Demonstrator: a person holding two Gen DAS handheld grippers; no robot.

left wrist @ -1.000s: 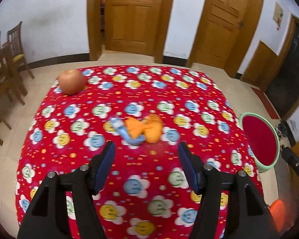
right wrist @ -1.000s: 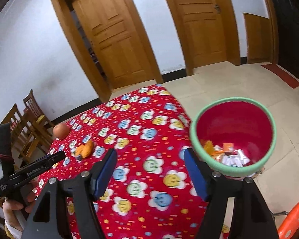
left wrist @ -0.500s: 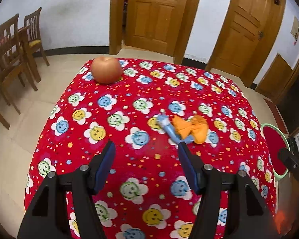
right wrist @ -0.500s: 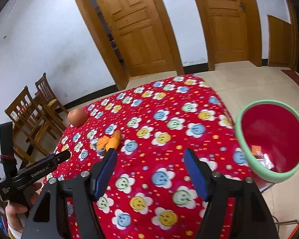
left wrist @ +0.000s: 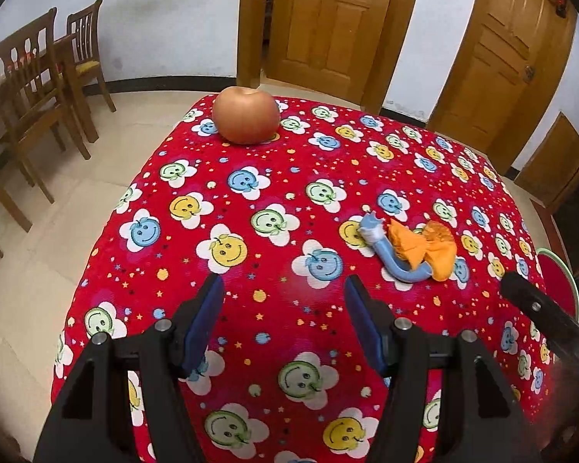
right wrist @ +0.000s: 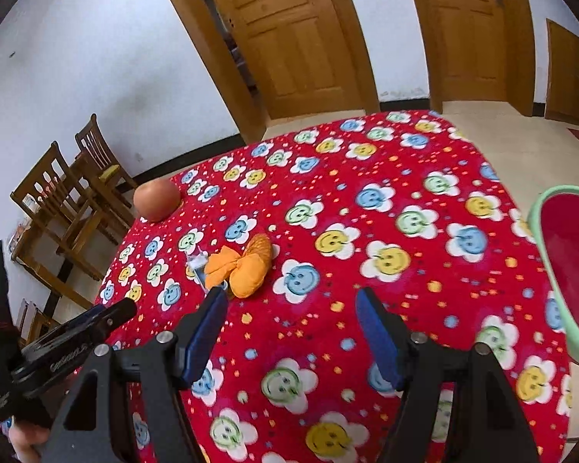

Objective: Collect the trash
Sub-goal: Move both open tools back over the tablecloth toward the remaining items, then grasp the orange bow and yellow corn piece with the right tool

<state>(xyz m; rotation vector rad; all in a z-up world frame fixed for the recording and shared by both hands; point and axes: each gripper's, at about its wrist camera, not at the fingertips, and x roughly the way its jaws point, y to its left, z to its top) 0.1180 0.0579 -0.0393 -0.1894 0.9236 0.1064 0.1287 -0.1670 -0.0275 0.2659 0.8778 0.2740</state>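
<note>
An orange crumpled wrapper [left wrist: 424, 249] with a blue curved piece [left wrist: 397, 260] lies on the red smiley tablecloth [left wrist: 270, 200]; it also shows in the right wrist view [right wrist: 243, 266]. An apple [left wrist: 246, 115] sits at the far left corner, and it shows in the right wrist view [right wrist: 156, 199]. The red bin with a green rim [right wrist: 559, 266] stands off the table's right edge. My left gripper [left wrist: 283, 297] is open and empty above the cloth, left of the wrapper. My right gripper [right wrist: 291, 305] is open and empty, just right of the wrapper.
Wooden chairs [left wrist: 31, 88] stand on the tiled floor at the left. Wooden doors [left wrist: 328, 27] line the far wall. The right gripper's body [left wrist: 548, 324] shows at the right of the left wrist view, and the left gripper's body [right wrist: 65, 351] at the left of the right wrist view.
Both grippers have swung left. The wrapper moved to the right in the left view; the bin slid to the right edge in the right view and the wrapper came closer. Both stayed open.
</note>
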